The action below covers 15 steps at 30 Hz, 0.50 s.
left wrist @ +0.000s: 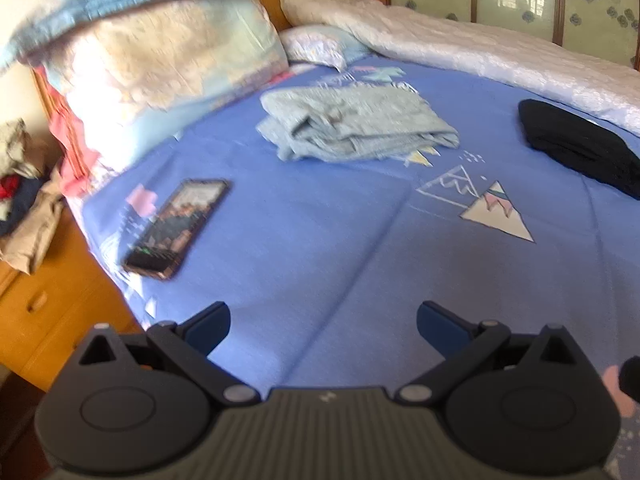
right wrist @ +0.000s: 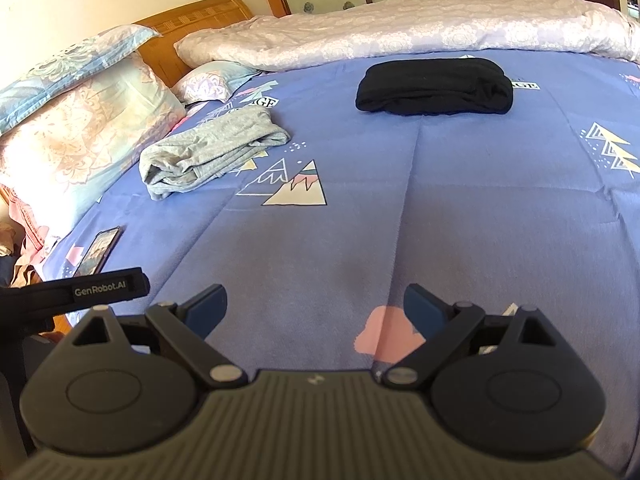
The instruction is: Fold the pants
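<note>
both hand-held grippers hover low over the near part of the blue patterned bed sheet (right wrist: pixel 480 220) with nothing between their fingers: the left hand-held gripper (left wrist: pixel 323 322) has its jaws spread wide, and the right hand-held gripper (right wrist: pixel 315 305) is likewise wide apart and empty.

two bundles lie farther up the bed, well apart from each other. the loosely folded light grey fabric pants (right wrist: pixel 212 150) sit near the pillows, their layers uneven and one end bunched; in the right view their long axis runs diagonally, from the near left toward the far right. the black folded garment (right wrist: pixel 434 86) lies near the pale quilt, a compact block with its long axis across the view.

this looks like a pause between folds, or the task close to done. if the grey bundle needs tidying, the next move calls for reaching well forward and pinching its loose edges. a dark smartphone (left wrist: pixel 176 228) lies on the sheet near the bed's edge, clear of both bundles.
</note>
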Each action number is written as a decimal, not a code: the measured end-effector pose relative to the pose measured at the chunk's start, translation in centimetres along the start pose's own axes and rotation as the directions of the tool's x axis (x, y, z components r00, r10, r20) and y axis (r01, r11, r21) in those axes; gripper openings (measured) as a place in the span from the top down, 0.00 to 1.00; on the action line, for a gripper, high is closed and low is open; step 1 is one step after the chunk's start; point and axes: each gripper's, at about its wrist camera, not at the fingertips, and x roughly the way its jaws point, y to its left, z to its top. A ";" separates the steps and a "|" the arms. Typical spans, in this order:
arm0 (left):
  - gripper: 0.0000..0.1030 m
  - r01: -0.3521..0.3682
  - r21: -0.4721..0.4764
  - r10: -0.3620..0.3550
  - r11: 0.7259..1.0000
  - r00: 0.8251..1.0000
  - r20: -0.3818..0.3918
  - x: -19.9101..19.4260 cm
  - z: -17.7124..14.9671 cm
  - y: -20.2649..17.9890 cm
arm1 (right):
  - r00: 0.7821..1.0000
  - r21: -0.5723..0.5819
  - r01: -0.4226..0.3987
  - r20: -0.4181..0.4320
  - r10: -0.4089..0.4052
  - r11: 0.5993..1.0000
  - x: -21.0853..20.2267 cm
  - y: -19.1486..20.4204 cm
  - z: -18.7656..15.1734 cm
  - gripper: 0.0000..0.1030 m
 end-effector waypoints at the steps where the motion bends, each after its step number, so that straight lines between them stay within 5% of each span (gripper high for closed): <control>1: 0.00 -0.014 0.006 0.014 1.000 1.000 0.017 -0.2 0.1 0.0 | 1.000 -0.001 0.000 0.000 0.000 1.000 0.0 0.0 0.0 0.06; 15: 0.00 -0.042 0.034 0.040 0.999 0.997 0.062 -0.8 0.1 -0.4 | 1.000 0.005 -0.001 -0.004 0.001 1.000 0.0 -0.3 0.0 0.06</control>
